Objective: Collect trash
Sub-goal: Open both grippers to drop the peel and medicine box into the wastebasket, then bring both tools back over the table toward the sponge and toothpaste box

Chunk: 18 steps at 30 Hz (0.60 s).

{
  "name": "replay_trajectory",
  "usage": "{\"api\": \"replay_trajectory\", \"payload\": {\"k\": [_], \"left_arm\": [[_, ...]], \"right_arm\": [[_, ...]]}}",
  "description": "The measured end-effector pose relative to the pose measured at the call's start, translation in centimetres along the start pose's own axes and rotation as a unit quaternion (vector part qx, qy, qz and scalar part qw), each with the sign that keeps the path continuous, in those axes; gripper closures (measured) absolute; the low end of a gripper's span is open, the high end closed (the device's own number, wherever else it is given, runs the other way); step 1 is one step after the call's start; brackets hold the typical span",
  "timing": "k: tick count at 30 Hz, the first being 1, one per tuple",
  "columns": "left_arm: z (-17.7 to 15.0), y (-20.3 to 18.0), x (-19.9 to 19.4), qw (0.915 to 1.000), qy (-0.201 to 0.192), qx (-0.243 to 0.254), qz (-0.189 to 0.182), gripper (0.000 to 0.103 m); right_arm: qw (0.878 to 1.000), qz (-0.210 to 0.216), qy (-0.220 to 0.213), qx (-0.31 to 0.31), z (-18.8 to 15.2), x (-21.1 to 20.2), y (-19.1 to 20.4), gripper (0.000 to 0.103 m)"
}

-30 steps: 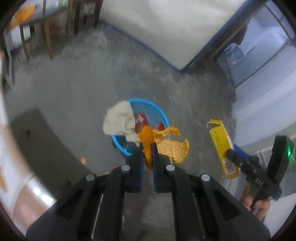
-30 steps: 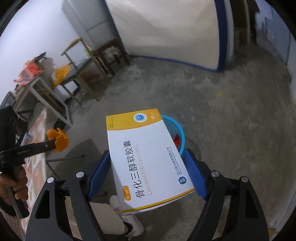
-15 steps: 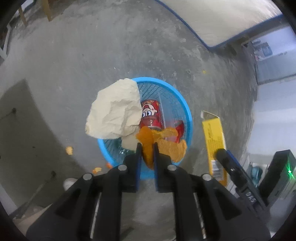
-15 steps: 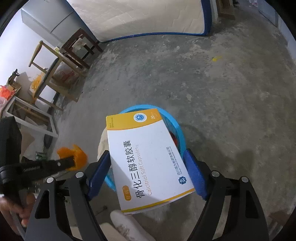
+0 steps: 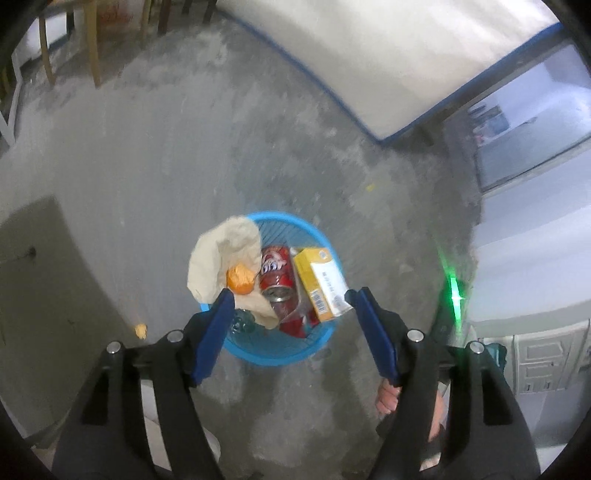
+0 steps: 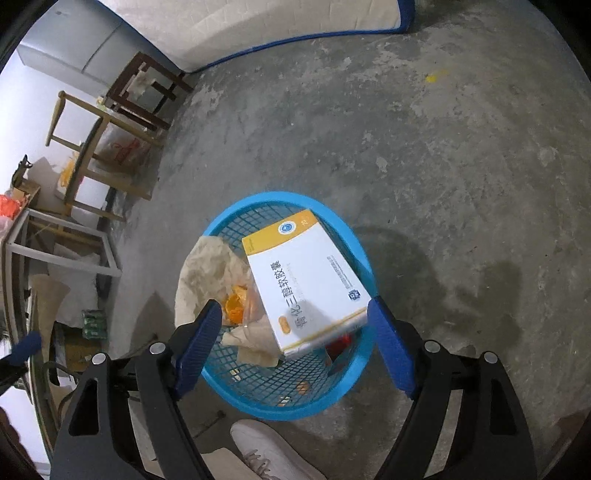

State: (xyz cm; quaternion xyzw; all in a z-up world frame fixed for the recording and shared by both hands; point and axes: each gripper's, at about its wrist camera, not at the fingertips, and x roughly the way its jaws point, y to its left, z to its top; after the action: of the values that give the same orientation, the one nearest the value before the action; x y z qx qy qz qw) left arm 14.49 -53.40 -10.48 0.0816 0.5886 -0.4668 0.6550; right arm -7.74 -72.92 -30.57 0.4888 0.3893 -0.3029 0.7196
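- the blue basket is sitting on the bare concrete floor, and both grippers are hanging right above it, pointing down into it
- left gripper is standing wide open with nothing between its blue fingers; its jaws have just been opening, and the orange peel is lying loose in the basket on the crumpled paper
- that paper is slumping over the basket's rim on the side toward the wooden furniture, part in, part hanging out
- a red can is lying on its side in the middle of the basket, just beside the peel
- right gripper is also spread wide; the white and yellow box is tilting inside the basket between the blue fingers, one corner right by a fingertip, but I can't see the pads actually pressing on it, so it's looking let go
- from the left wrist view the same box is leaning on the basket's far wall next to the can, barcode end up
- a small orange scrap is lying on the floor just outside the basket
- a white shoe is showing right at the near side of the basket, and a hand is gripping a handle behind the left gripper's finger
- a white mattress with blue edging is leaning well beyond the basket
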Motion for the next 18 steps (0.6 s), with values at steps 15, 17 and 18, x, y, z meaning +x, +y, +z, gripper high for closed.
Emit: {"api": "replay_trajectory", "payload": {"k": [15, 17, 18], "left_arm": [[-10.9, 6.3, -21.3, 0.9837, -0.177, -0.025, 0.015, 0.025], [-13.1, 8.2, -23.3, 0.9793, -0.197, -0.04, 0.027, 0.025], [-14.6, 9.4, -24.6, 0.9756, -0.211, -0.051, 0.036, 0.025]], "right_arm": [[0.991, 0.046, -0.048, -0.112, -4.6, -10.1, 6.8, 0.024], [0.989, 0.05, -0.045, -0.132, -5.9, -11.2, 8.2, 0.022], [0.988, 0.051, -0.043, -0.137, -6.3, -11.6, 8.7, 0.022]]}}
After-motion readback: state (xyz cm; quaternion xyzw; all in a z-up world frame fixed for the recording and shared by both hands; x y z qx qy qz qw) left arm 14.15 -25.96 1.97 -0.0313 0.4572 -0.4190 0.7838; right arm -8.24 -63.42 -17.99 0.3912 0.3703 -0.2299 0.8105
